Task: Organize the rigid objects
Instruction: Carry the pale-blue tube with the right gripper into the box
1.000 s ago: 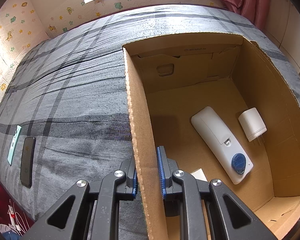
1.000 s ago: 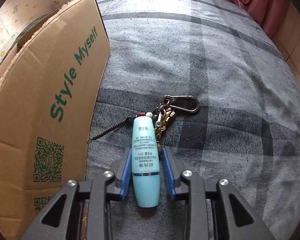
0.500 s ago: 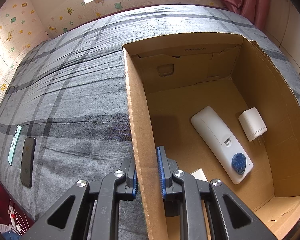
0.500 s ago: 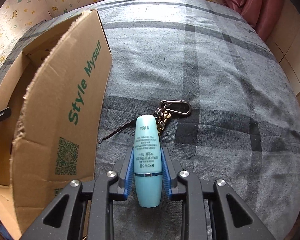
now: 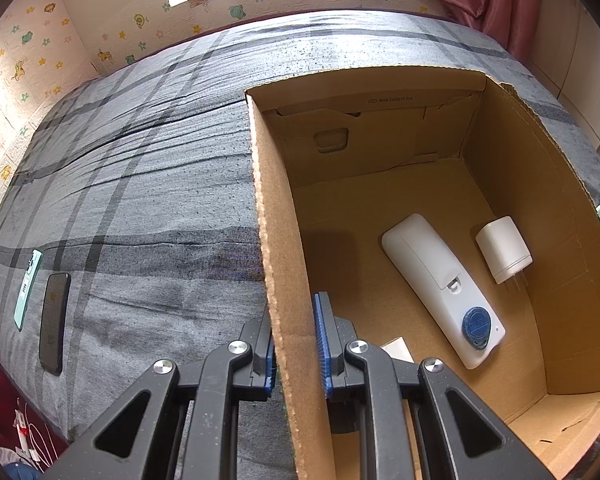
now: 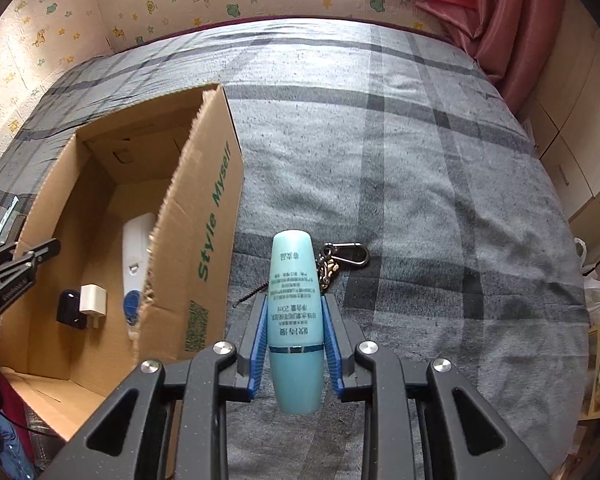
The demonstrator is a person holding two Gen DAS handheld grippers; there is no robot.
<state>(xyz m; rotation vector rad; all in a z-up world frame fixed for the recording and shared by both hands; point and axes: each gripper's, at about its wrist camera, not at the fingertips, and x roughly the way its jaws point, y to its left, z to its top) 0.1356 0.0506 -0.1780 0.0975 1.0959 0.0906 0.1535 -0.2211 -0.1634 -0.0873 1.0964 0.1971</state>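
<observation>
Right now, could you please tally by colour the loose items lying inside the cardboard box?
White: 2, the long device and the charger plug
Black: 1, a small object beside the plug
Total: 3, though a pale corner behind the left gripper is unclear.

Right tongs (image 6: 295, 334), clamped on the teal bottle (image 6: 296, 320), rise off the bed (image 6: 420, 208) w/ it; 1 s ago the bottle lay on the blanket beside the keychain (image 6: 342, 258). Keychain now sits farther off, partly behind the bottle. Right cam now looks over the cardboard box (image 6: 204, 240) wall & sees inside. Bottle tip now shows past the box's right wall in left cam.
</observation>
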